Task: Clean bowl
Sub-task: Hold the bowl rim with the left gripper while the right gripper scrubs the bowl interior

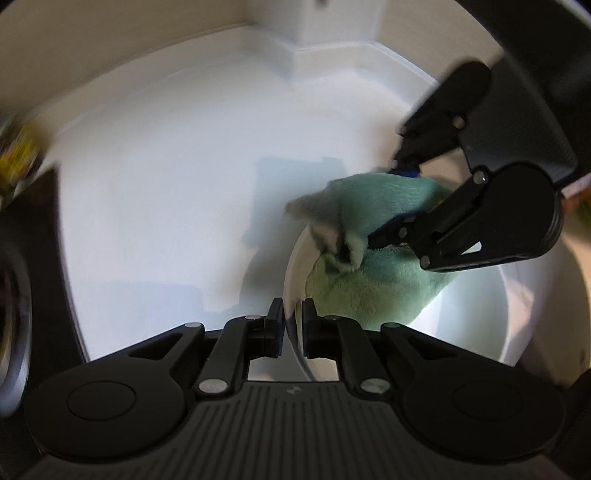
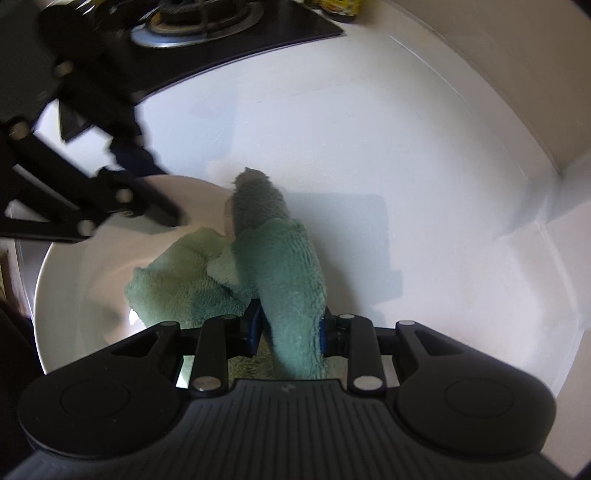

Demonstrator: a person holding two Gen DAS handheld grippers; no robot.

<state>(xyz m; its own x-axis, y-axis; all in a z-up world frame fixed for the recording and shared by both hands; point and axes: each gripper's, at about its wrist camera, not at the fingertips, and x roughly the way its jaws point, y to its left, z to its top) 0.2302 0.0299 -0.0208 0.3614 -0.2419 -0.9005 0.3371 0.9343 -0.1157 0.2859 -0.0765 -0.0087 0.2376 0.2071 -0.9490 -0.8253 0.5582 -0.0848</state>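
The left gripper [image 1: 293, 325] occupies the near edge of the left wrist view. Its jaws are closed on the rim of the white bowl [image 1: 509, 295], one blue-padded finger on the outside of the wall and the other on the inside. The bowl stands on the white countertop [image 1: 155, 192], to the right of the view's centre.

The right gripper [image 2: 288, 328] occupies the near edge of the right wrist view. Its jaws are clamped on a fold of the green cloth [image 2: 284, 266]. One lobe of the cloth lies inside the bowl [image 2: 92, 266], against its inner surface. The other lobe extends forward over the far rim, ending in a darker grey tip. In the left wrist view the same gripper [image 1: 397, 201] enters from the upper right, with the cloth [image 1: 373, 273] bunched between its fingers and pressed into the bowl.

The countertop is smooth, white and glossy. It shows faint rectangular shadows. At its far side it meets a raised white upstand and a beige wall [image 2: 509, 66], with a boxed corner [image 1: 332, 40]. A black hob with a metal burner ring [image 2: 192, 22] lies at the far left in the right wrist view. A yellow-printed item [image 1: 16, 162] sits at the left edge, too blurred to identify. No legible writing or brand marking is visible.
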